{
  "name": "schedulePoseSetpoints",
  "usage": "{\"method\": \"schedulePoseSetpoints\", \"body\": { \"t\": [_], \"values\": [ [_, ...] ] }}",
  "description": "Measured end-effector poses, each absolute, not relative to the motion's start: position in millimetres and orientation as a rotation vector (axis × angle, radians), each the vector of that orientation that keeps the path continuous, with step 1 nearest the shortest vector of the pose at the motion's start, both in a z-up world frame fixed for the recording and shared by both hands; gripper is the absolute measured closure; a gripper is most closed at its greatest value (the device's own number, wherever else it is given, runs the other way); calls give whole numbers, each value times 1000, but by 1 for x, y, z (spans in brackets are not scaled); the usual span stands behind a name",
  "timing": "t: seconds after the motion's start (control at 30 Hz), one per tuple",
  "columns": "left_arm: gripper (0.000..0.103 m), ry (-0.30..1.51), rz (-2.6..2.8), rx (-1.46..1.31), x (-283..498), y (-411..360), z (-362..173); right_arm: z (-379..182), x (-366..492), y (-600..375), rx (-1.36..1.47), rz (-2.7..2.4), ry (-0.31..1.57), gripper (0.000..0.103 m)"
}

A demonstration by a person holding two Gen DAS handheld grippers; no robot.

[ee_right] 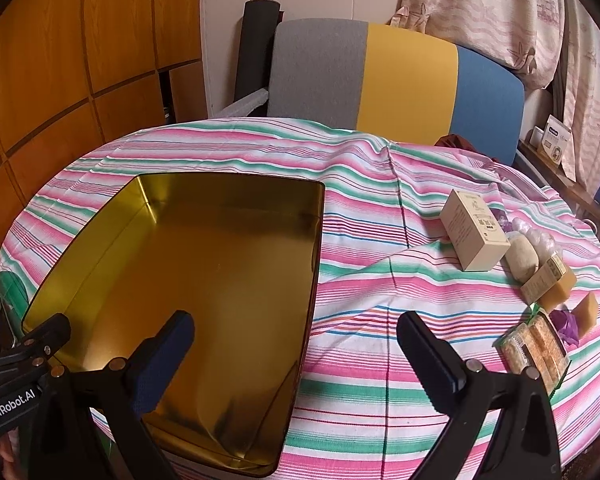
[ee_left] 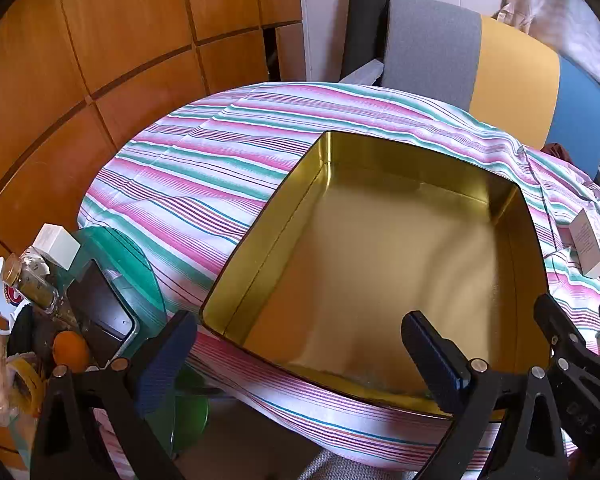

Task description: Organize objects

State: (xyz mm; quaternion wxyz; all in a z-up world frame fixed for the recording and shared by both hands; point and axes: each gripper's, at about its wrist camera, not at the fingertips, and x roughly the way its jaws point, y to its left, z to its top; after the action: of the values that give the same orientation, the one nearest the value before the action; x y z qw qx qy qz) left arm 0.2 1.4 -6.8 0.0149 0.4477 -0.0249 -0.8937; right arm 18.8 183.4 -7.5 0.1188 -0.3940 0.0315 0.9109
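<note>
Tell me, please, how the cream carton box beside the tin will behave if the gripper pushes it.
The cream carton box lies flat on its long side, so it probably slides, not tips. The wrinkled striped cloth may bunch underneath. It looks light.

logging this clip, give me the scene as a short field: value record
surface: striped tablecloth
container: gold tin, lid off, nothing inside
loose items: cream box, pale round lump, wrapped bars, all right of the tin on the cloth
left gripper: open, over the tin's near edge, holding nothing
right gripper: open, holding nothing
behind table: grey, yellow and blue chair back
</note>
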Motion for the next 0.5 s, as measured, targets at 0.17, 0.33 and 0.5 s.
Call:
{"method": "schedulePoseSetpoints", "body": {
  "t": [0.17, 0.33, 0.5],
  "values": [
    [0, -78, -2776, 1398, 0, 1, -8, -7, 19, 183, -1153, 2665, 91, 0],
    [0, -83, -2780, 1392, 2, 2, -8, -7, 19, 184, -1147, 2665, 93, 0],
    [0, -84, -2781, 1401, 2, 4, -8, -5, 22, 186, -1142, 2664, 101, 0]
  ]
}}
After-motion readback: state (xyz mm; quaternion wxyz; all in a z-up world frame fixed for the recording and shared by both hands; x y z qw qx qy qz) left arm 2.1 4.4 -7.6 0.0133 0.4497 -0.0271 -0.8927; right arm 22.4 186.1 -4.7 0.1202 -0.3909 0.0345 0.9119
